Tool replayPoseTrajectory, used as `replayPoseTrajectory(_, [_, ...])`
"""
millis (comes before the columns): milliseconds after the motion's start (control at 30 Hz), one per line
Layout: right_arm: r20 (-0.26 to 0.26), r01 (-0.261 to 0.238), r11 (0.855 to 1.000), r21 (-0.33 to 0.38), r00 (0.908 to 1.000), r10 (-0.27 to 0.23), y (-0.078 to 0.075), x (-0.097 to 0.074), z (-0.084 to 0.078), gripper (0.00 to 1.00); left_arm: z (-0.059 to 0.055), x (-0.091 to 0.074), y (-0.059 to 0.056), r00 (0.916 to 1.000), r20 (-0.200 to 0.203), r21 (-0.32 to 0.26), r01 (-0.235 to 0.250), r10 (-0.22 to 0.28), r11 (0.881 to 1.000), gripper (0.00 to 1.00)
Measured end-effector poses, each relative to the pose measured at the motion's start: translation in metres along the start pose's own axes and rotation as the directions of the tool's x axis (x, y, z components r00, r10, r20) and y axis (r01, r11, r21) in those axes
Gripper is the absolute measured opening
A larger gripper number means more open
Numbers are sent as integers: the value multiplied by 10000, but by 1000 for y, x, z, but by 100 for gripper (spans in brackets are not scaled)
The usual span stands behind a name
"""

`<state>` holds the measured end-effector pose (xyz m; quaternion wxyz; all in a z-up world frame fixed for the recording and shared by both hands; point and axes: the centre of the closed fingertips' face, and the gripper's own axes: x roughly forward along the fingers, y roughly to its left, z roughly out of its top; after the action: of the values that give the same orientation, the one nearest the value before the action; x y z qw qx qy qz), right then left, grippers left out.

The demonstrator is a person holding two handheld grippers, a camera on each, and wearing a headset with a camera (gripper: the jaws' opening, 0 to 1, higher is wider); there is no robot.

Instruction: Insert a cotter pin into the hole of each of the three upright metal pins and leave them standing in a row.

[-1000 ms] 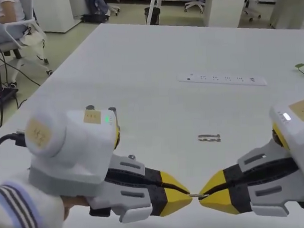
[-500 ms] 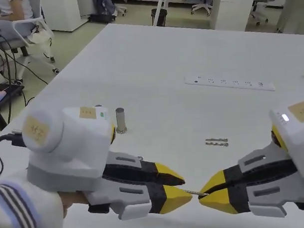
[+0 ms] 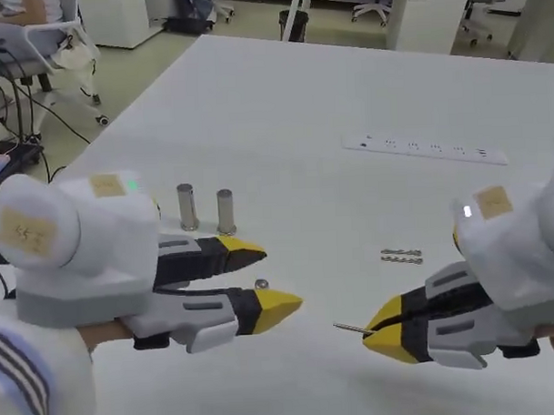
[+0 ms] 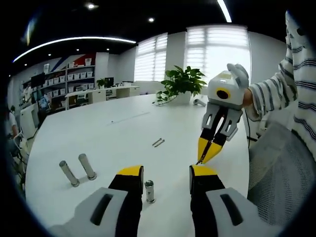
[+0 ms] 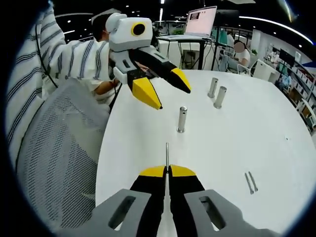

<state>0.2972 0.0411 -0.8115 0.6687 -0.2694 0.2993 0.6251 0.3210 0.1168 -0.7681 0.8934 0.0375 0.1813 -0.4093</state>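
Three short metal pins stand upright on the white table [image 3: 283, 116]. Two pins [image 3: 187, 206] [image 3: 225, 211] are side by side; the third pin [image 3: 261, 284] [image 4: 149, 190] [image 5: 182, 118] stands closer, between the spread jaws of my left gripper [image 3: 279, 278] [image 4: 167, 173], which is open and empty. My right gripper [image 3: 368, 334] [image 5: 167, 171] is shut on a thin cotter pin [image 3: 349, 329] [image 5: 167, 153] that sticks out of its tips toward the third pin. The pin pair [image 4: 87, 166] lies to the left in the left gripper view.
Two spare cotter pins [image 3: 402, 255] [image 5: 251, 181] lie together on the table right of centre. A white power strip [image 3: 425, 148] lies further back. A potted plant [image 4: 180, 81] stands at the table's far end. Office chairs and a seated person are beyond the table's left edge.
My left gripper has opened, let go of the cotter pin's end and drawn back left around the third pin. My right gripper still holds the cotter pin.
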Motion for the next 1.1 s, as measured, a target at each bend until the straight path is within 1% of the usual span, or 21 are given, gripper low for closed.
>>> replayPoseTrajectory(133, [-162,184,9997,165,9997,-182,-6,4,0,3,-15,5,11,9992,-360,-13,-178,177,9998,36])
replayPoseTrajectory(200, [-224,279,9993,261,9994,-273,-10,5,1,3,-21,7,14,9987,-470,-89,-208,204,9997,36])
replayPoseTrajectory(233, [-299,330,9990,307,9990,-321,-11,5,0,3,-26,9,14,9979,-620,-114,-185,177,9998,35])
replayPoseTrajectory(400, [-535,478,9976,509,9975,-451,-18,7,-2,3,-37,16,15,9957,-925,-170,-90,74,9998,32])
replayPoseTrajectory(433, [-553,475,9974,548,9975,-445,-19,8,-2,3,-41,18,15,9949,-1009,-187,-44,25,9998,31])
replayPoseTrajectory(600, [-645,441,9973,579,9971,-404,-20,11,2,3,-53,24,21,9928,-1194,-383,-158,111,9991,27])
replayPoseTrajectory(667, [-729,459,9973,577,9965,-417,-21,13,2,3,-58,26,22,9912,-1322,-510,-74,6,9987,26])
replayPoseTrajectory(700, [-757,440,9973,595,9964,-395,-22,15,3,3,-61,27,21,9893,-1460,-462,-5,-63,9989,25])
replayPoseTrajectory(767, [-785,383,9978,548,9963,-339,-22,18,5,3,-63,28,21,9887,-1499,-380,-25,-32,9993,25])
replayPoseTrajectory(833, [-788,344,9980,533,9964,-301,-21,20,7,3,-63,29,21,9890,-1480,-433,-24,-41,9991,24])
replayPoseTrajectory(967, [-819,266,9983,515,9964,-223,-21,25,10,3,-64,31,25,9902,-1393,-533,-151,76,9985,19])
replayPoseTrajectory(1033, [-790,219,9985,508,9967,-179,-21,27,12,3,-64,32,27,9908,-1342,-575,-245,166,9980,18])
replayPoseTrajectory(1100, [-778,182,9986,492,9969,-143,-21,29,14,3,-62,32,28,9930,-1173,-695,-243,160,9973,14])
